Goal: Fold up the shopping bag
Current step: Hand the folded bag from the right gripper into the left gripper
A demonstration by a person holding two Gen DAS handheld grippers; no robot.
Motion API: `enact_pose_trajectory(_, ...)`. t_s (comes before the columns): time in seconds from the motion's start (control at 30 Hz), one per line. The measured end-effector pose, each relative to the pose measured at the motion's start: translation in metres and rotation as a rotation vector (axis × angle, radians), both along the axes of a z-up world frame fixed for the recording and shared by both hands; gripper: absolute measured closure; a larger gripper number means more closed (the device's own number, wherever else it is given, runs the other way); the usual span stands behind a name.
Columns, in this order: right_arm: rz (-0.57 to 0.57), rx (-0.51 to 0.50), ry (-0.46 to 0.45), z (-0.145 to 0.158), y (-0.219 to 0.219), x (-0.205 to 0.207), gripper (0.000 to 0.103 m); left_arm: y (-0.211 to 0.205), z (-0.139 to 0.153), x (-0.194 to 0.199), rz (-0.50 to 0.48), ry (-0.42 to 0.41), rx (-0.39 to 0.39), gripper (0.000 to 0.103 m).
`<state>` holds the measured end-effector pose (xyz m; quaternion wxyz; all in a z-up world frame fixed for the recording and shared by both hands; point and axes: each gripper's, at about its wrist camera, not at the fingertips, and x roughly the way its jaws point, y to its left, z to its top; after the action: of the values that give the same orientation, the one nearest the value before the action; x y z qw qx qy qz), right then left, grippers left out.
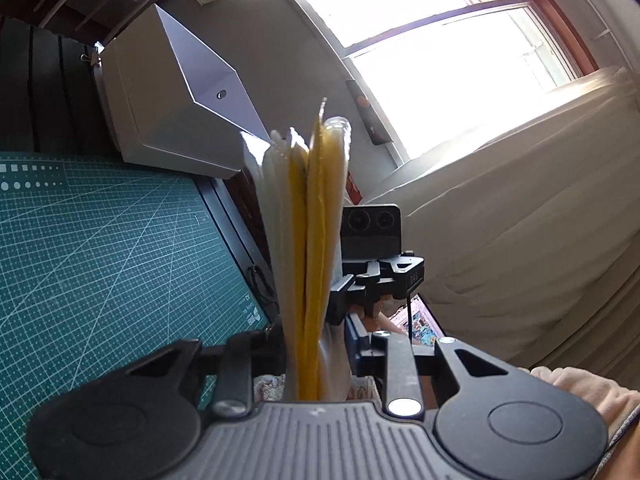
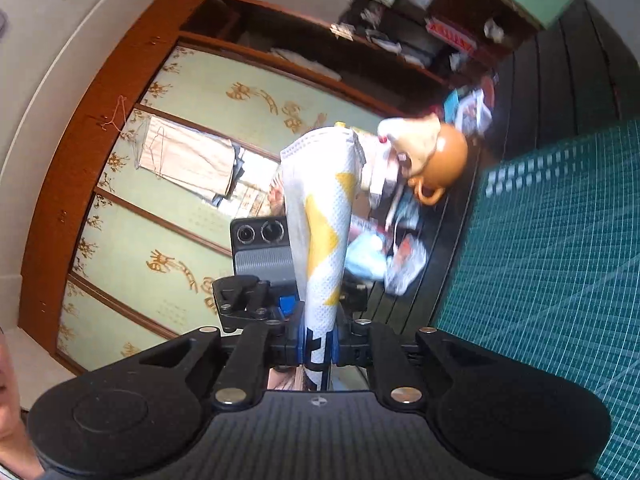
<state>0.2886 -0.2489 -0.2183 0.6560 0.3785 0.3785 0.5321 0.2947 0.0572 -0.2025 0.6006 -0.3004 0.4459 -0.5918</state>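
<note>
While the shopping bag [image 1: 310,248] was clamped edge-on in the left gripper [image 1: 308,364], mid-frame, its folds hid the grey box [image 1: 176,108] behind. The right gripper [image 2: 318,354] was closed on it too, blocking clutter beside the green mat [image 2: 560,248] at right.

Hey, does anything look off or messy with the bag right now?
Nothing stands out. The folded bag is pinched edge-on in the left gripper and the right gripper, layers bunched together, held above the green cutting mat.

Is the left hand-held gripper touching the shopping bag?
Touching. The left wrist view shows the left hand-held gripper with its jaws closed on the folded white-and-yellow shopping bag, which stands up between them.
</note>
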Motion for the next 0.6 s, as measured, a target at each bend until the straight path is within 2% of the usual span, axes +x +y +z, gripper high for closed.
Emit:
enact_pose_trajectory(0.1, -0.032, 0.041, -0.004, 0.000, 0.000, -0.003, 0.089, 0.000, 0.002, -0.002, -0.005, -0.004, -0.003, 0.079)
enact_pose_trajectory(0.17, -0.030, 0.068, 0.026, -0.004, -0.001, -0.002, 0.087, -0.002, 0.003, -0.002, -0.011, -0.013, 0.006, 0.091)
enact_pose_trajectory(0.2, -0.029, 0.081, 0.034, -0.006, -0.002, -0.002, 0.084, -0.004, 0.003, -0.001, -0.015, -0.006, -0.004, 0.091)
enact_pose_trajectory(0.33, -0.005, 0.110, 0.043, -0.006, -0.002, -0.001, 0.084, -0.004, 0.007, 0.000, -0.030, -0.015, -0.021, 0.089)
enact_pose_trajectory(0.6, -0.006, 0.089, 0.032, -0.001, 0.010, 0.004, 0.089, -0.012, 0.004, -0.002, -0.061, 0.004, -0.010, 0.086)
